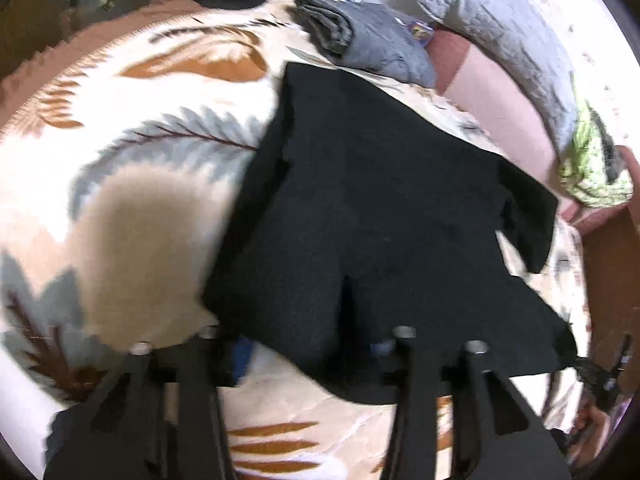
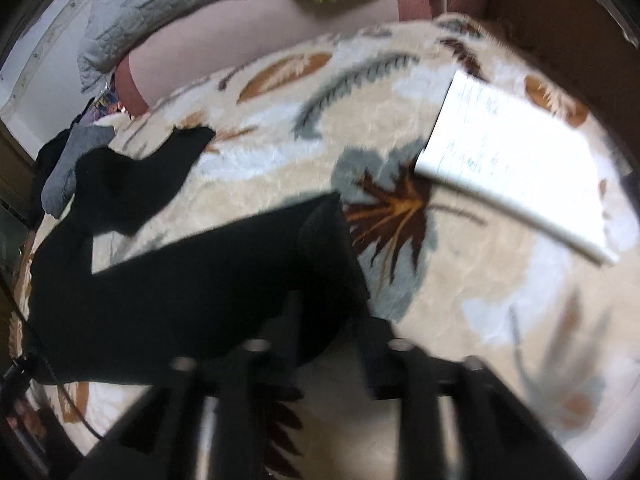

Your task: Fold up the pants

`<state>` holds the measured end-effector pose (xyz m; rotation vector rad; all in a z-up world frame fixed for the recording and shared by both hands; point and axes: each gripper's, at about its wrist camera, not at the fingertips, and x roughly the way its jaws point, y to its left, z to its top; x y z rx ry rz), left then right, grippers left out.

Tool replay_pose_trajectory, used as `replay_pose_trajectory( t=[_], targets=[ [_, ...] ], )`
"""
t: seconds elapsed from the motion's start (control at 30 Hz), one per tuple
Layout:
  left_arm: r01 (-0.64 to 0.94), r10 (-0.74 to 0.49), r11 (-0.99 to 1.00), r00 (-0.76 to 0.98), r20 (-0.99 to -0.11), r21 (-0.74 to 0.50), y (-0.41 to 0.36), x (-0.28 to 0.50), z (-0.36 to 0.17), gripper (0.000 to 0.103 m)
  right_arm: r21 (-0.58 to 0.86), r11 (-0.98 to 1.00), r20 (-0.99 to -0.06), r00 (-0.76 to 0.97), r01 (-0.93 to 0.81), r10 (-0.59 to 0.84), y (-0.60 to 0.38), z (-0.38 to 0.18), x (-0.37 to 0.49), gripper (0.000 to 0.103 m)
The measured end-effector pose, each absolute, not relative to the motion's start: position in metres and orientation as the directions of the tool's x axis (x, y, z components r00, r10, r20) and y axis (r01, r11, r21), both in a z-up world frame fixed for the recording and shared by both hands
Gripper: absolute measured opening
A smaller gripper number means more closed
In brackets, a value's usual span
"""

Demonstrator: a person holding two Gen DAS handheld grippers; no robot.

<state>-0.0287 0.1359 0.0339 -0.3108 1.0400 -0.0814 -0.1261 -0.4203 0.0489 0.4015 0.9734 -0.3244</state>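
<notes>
Left gripper (image 1: 308, 344), nearest the lens in the left wrist view, has its two black fingers standing apart; the near edge of the black pants (image 1: 360, 200) lies in the gap between them, but no pad visibly presses on the cloth. Beyond the fingers, the pants spread flat on a leaf-patterned blanket (image 1: 160, 120), their long axis running away from the camera toward the upper middle of the view, one loose flap reaching to the right. Farther out lie a folded grey garment (image 1: 372, 44), a grey quilted pillow (image 1: 500, 28) and a green patterned cloth (image 1: 592, 168).

Right gripper (image 2: 324, 344), seen in the right wrist view, likewise has its fingers parted; a raised fold of the pants (image 2: 180, 280) sits between them, contact not discernible through blur. From there the pants extend leftward and up-left across the blanket (image 2: 480, 280). A white sheet of paper (image 2: 516, 168) rests on the blanket well apart, at upper right.
</notes>
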Motion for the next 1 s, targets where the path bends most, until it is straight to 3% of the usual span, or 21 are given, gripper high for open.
replay_pose_trajectory(
  t=[0.1, 0.2, 0.27, 0.33, 0.47, 0.6, 0.77, 0.87, 1.0],
  targets=[
    [-0.08, -0.206, 0.954, 0.525, -0.826, -0.289, 0.148, -0.036, 0.046, 0.052, 0.211, 0.899, -0.808, 0.586, 0.385, -0.062, -0.414, 0.071, -0.127, 0.045],
    [-0.081, -0.186, 0.956, 0.576, -0.796, -0.282, 0.162, -0.04, 0.067, 0.063, 0.27, 0.921, -0.756, 0.654, 0.281, 0.022, -0.401, 0.09, -0.112, 0.062],
    [-0.053, -0.191, 0.958, 0.618, -0.762, -0.283, 0.165, -0.035, 0.082, 0.079, 0.295, 0.938, -0.727, 0.68, 0.183, 0.096, -0.386, 0.1, -0.092, 0.065],
    [-0.011, -0.225, 0.953, 0.643, -0.732, -0.303, 0.164, -0.022, 0.094, 0.085, 0.286, 0.954, -0.707, 0.691, 0.085, 0.151, -0.367, 0.111, -0.066, 0.066],
    [0.126, -0.338, 0.936, 0.587, -0.736, -0.329, 0.142, 0.025, 0.097, 0.085, 0.22, 0.974, -0.695, 0.691, -0.059, 0.199, -0.333, 0.118, -0.014, 0.071],
    [0.257, -0.332, 0.94, 0.518, -0.788, -0.226, 0.107, 0.08, 0.087, 0.085, 0.147, 0.973, -0.709, 0.667, -0.177, 0.228, -0.304, 0.118, 0.034, 0.073],
    [0.399, -0.382, 0.897, 0.49, -0.784, -0.189, 0.081, 0.132, 0.088, 0.085, -0.013, 0.948, -0.734, 0.647, -0.317, 0.206, -0.272, 0.111, 0.085, 0.081],
    [0.458, -0.388, 0.872, 0.432, -0.814, -0.172, 0.071, 0.162, 0.077, 0.085, -0.04, 0.925, -0.768, 0.604, -0.377, 0.213, -0.259, 0.098, 0.109, 0.081],
    [0.466, -0.309, 0.878, 0.38, -0.872, -0.108, 0.063, 0.191, 0.054, 0.085, -0.057, 0.9, -0.815, 0.541, -0.432, 0.208, -0.245, 0.078, 0.126, 0.078]
  ],
)
